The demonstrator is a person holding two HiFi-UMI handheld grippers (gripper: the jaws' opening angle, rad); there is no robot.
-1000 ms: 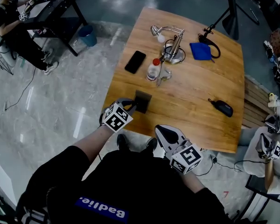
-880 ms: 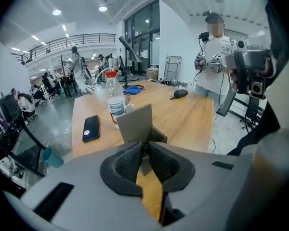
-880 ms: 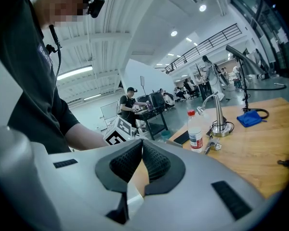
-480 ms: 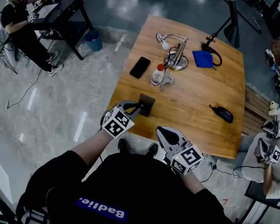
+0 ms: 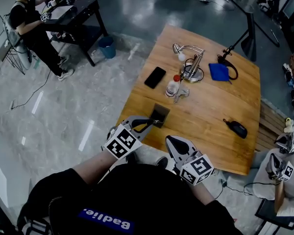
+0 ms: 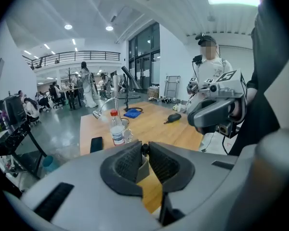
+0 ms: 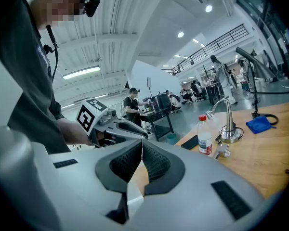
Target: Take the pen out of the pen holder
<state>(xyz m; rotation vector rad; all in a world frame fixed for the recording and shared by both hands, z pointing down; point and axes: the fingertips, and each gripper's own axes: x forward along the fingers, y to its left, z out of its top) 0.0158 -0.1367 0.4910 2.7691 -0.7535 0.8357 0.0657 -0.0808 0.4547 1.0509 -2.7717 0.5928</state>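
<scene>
Up has come my left gripper [image 5: 149, 123] since 1 second ago, clenched on the dark pen [image 6: 145, 149] right above the pen holder [image 5: 160, 114], so I judge the pull-out under way, while my right gripper [image 7: 141, 144], closed and empty, waits near it.
</scene>
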